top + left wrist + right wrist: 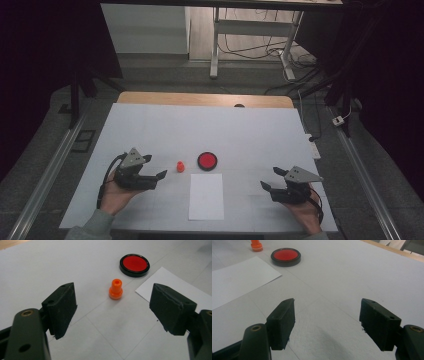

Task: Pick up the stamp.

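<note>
The left gripper (154, 167) hangs just above the white table (150, 130), jaws spread wide and holding nothing, aimed toward three o'clock at the small orange stamp (180, 166) standing upright near its tips. In the left gripper view the stamp (115, 289) sits between the two jaws but farther out, not yet inside them. Just past it, at about two o'clock from the stamp, lies the round red ink pad (207, 160) in its black rim, and at five o'clock from the stamp a blank sheet of paper (206, 196) lies flat. Off to the right, well apart from all this, the right gripper (273, 178) is likewise released and empty, pointing toward ten o'clock.

I'd judge the left one is about to close on the stamp. The risk is plain: the stamp is narrow and light, I think, though its base is hard to read from here. A jaw arriving off-centre could tip it or skid it into the ink pad. Gripping the thin neck too high might let it swivel.
</note>
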Demonstrator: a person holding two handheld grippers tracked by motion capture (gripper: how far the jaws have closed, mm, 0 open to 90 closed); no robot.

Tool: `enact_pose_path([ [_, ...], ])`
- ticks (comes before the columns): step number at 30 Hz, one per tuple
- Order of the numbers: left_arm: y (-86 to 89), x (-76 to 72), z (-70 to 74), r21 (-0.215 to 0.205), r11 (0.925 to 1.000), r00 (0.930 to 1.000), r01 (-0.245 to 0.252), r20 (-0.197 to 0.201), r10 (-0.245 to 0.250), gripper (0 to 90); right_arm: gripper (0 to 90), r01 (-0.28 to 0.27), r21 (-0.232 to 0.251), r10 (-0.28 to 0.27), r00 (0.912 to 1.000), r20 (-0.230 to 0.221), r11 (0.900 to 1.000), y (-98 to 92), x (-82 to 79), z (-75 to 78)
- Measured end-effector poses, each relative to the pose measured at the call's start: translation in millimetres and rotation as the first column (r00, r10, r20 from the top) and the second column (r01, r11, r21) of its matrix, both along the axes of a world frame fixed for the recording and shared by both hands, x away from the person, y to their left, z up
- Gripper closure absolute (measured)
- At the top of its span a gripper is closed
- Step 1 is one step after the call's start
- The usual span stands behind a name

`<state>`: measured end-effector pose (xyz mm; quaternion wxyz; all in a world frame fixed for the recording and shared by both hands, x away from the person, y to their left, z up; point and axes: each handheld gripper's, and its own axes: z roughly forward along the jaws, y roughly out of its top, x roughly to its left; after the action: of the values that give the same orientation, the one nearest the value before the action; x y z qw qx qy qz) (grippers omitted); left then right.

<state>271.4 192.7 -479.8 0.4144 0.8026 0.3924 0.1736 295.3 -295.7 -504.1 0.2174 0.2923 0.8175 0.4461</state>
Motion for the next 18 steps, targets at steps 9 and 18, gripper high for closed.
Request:
enact_pose_path([
  [9,-17.9,12.2,-1.4,0.035,0.9989,0.9993,0.033,-0.017,-0.032,22.2,28.5,-0.001,-0.013,0.001,1.0,-0.008,1.0,0.4,0.5,-1.4],
  [18,-29.2,28.5,2.2,0.047,0.998,0.9986,0.042,-0.033,-0.041,22.2,28.5,0.0,-0.019,0.0,0.9999,-0.013,1.0,1.1,0.3,-1.9],
])
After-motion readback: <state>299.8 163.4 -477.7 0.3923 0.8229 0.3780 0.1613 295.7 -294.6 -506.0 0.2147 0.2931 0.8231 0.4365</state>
